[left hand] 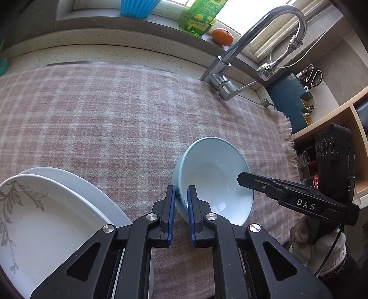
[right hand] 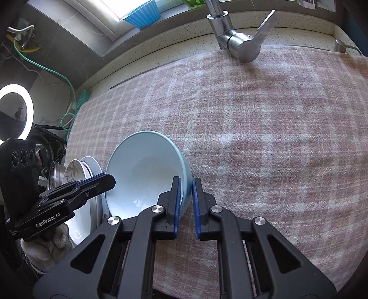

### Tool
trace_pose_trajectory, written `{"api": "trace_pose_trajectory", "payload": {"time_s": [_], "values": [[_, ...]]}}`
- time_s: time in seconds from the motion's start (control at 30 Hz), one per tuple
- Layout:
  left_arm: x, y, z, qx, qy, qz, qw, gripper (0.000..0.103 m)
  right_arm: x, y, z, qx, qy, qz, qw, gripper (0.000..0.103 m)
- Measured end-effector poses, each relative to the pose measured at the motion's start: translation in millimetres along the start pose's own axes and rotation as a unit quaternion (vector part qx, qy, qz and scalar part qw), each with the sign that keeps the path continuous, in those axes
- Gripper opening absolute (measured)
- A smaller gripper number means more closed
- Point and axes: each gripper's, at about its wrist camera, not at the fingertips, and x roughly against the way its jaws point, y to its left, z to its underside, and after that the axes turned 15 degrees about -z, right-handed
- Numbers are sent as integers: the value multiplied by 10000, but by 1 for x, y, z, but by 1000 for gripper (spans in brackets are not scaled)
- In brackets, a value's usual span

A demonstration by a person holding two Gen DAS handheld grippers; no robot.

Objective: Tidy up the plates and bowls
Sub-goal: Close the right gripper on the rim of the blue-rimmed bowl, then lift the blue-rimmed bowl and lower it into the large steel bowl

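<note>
Between your two hand-held grippers, left (left hand: 181,197) and right (right hand: 186,191), the blue bowl (left hand: 214,174) is clamped by opposite rims; the plates (left hand: 46,218) are stacked, the bowl unplaced.

The bowl (left hand: 214,174) is pale blue all over. The cloth (left hand: 103,119) under the bowl has pink and white checks. Beside the bowl, the top plate (left hand: 46,220) is white with a grey leaf drawing. Both grippers are black with blue pads (right hand: 177,204). Far behind the bowl stand a bright blue cup (left hand: 138,8), a green bottle (left hand: 200,17) and an orange fruit (left hand: 222,36). The tap (right hand: 239,43) is shiny silver.
</note>
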Motion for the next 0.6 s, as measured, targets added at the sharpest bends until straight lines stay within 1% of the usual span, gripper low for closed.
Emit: {"api": "trace_pose_trajectory", "payload": {"time_s": [0.07,0.2,0.4,0.6], "values": [[0,0,0,4,-7,-5,10000,9,0,2,0,36,-17,49,10000,10],[5,1,1,52,-34,36,10000,9,5,5,-1,20,-56,10,10000,10],[24,4,0,112,-228,77,9996,9,17,21,-5,144,-159,-49,9998,10],[47,16,0,226,-455,77,9987,9,24,47,-8,340,-223,-142,9991,10]]}}
